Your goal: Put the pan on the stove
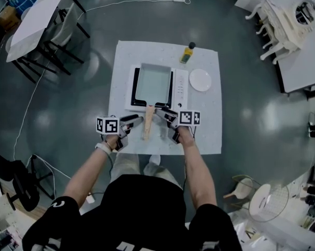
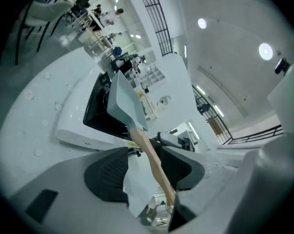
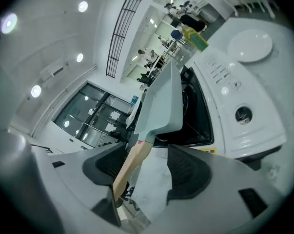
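Grippers, two: left gripper (image 1: 132, 121), right gripper (image 1: 165, 117), jaws spread, flanking one handle (image 1: 147, 123). One pan (image 1: 153, 82) ahead on one stove (image 1: 181, 88). One plate (image 1: 200, 80) beyond right gripper; table (image 1: 209, 135) edge close behind.

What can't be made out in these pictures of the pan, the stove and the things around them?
- Stove surface under the pan: covered by the pan in every view.
- Stove control markings: too small in the head view, smeared in the right gripper view.
- Bottle label: too small in the head view.
- Near end of the wooden handle: runs behind the right gripper's own body in the right gripper view.
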The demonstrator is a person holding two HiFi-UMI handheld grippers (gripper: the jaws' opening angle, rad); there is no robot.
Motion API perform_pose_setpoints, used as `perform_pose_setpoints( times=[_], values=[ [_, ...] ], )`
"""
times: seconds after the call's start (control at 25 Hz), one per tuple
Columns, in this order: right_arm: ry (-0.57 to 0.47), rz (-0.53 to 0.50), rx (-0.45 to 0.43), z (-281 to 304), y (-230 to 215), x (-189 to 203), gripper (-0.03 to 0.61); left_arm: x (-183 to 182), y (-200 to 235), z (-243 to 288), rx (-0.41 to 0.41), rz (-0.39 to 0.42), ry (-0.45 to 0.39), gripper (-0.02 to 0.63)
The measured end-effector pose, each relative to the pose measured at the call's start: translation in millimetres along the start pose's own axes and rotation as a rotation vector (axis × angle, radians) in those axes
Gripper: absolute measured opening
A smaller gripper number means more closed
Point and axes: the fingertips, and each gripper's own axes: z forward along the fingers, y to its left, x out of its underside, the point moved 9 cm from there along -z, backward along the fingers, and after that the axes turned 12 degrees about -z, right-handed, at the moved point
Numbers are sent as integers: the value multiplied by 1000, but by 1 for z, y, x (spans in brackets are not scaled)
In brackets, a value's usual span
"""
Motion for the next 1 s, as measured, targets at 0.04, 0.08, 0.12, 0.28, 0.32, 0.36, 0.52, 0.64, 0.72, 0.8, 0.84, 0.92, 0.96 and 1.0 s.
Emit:
perform_pose_setpoints(
  times=[0.04,0.08,0.12,0.28,0.32,0.36,0.52,0.64,0.72,0.8,0.84,0.92,0.96,1.0],
  values=[
    [-8,-37,25,-5,3,-2,259,-1,-2,-4,-38,41,-25,193],
    [-15,-79,54,-11,7,-4,254,-2,-4,-9,-77,86,-49,193],
    [-21,-122,82,-17,11,-6,243,-4,-8,-13,-114,134,-71,193],
    [-48,-289,175,-38,35,-15,211,-9,-30,-25,-210,322,-134,190],
    [-58,-332,196,-43,41,-18,200,-10,-38,-28,-227,366,-146,187],
    [-67,-376,218,-47,47,-20,189,-11,-46,-30,-243,409,-158,186],
    [-77,-543,298,-61,69,-23,141,-12,-75,-37,-287,540,-203,178],
    [-110,-642,344,-72,87,-29,95,-11,-93,-39,-305,604,-227,169],
    [-143,-682,360,-80,97,-33,73,-9,-105,-40,-318,648,-242,160],
    [-174,-716,374,-89,106,-36,54,-6,-119,-41,-330,695,-259,150],
    [-187,-733,381,-94,111,-37,45,-4,-126,-41,-334,716,-267,143],
    [-211,-767,397,-103,119,-39,33,0,-139,-40,-337,749,-284,131],
    [-220,-786,405,-107,123,-39,29,2,-144,-40,-337,761,-292,123],
    [-229,-808,414,-112,127,-40,25,4,-150,-40,-337,772,-301,117]
  ],
)
